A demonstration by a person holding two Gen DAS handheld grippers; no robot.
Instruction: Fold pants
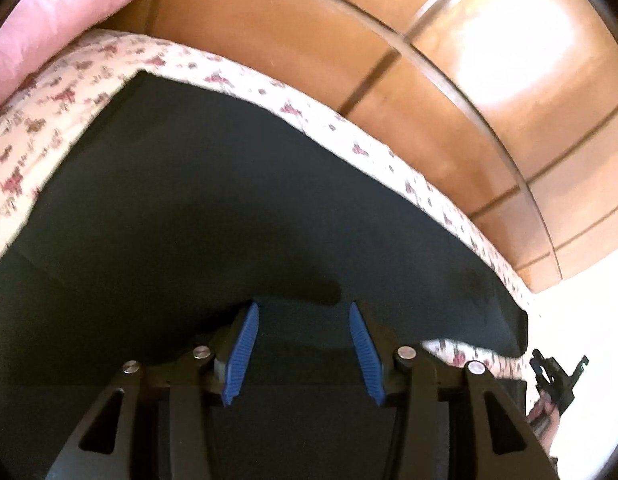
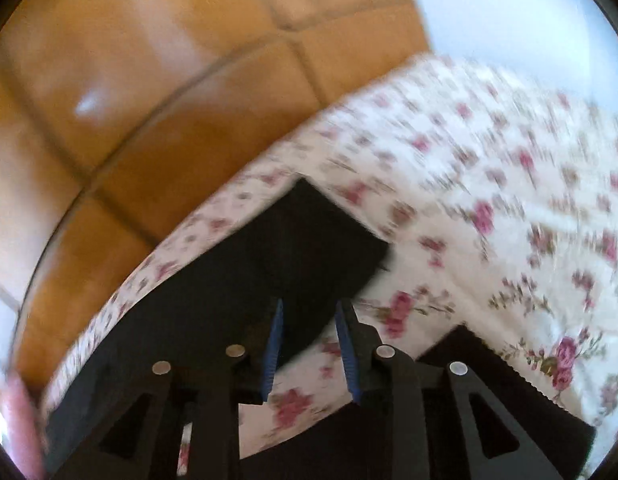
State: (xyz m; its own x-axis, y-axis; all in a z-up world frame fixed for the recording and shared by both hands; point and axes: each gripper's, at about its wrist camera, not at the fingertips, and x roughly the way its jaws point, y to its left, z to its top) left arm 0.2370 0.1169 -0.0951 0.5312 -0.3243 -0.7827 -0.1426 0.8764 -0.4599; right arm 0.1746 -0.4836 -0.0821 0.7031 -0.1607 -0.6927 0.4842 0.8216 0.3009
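dark, near-black soft fabric pants (image 1: 213, 200) spread flat on a bed under a white bedspread printed with small red roses (image 2: 489, 184), lying along the bed's edge beside the glossy terracotta floor tiles (image 1: 309, 32); probably laid out this way to give a smooth base for folding. in the right wrist view, two dark sections with a wedge of bedspread between them, likely the two legs parted, though blur hides the detail. pale pink pillow (image 1: 57, 28) at the far corner of the bed, just beside the pants' far end.

left gripper (image 1: 305, 312) low over the broad middle of the pants, blue ribbed pads (image 1: 245, 352) well apart, jaws released and holding nothing; whether the tips touch the cloth cannot be told. likely placed here to press or pinch up a layer for the next fold.

right gripper (image 2: 309, 304) over the inner edge of one dark section where it meets the bedspread wedge, pads (image 2: 273, 352) parted by a narrower gap, jaws released, nothing between them; contact with the fabric unclear through the motion blur. seemingly lined up on that edge to catch it.

folding judged at an early stage: no neat stacked fold visible yet.
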